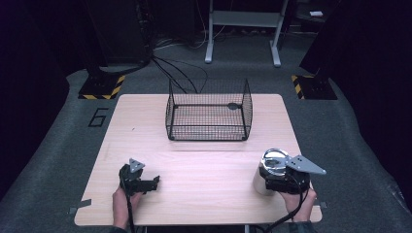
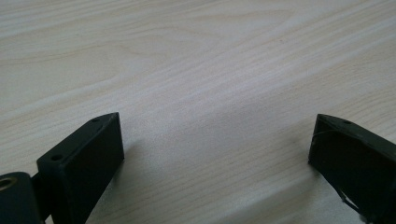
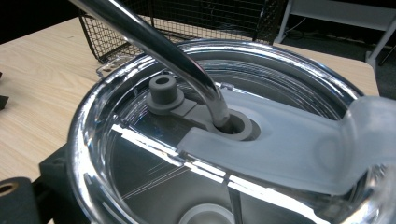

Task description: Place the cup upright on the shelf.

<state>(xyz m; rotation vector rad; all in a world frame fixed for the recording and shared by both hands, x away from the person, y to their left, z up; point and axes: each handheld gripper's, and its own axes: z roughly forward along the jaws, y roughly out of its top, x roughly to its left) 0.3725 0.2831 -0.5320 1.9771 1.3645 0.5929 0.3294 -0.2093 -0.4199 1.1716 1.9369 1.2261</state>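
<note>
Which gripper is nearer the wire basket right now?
Right, though only slightly. The right gripper sits at the table's front right holding a tumbler, below the wire basket's right corner; the left gripper rests front left, open.

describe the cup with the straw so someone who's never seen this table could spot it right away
On the light wooden table, look at the near right corner, in front of the black wire basket. There the right tool grips a shiny metal tumbler. Its clear lid with a metal straw sets it apart.
</note>
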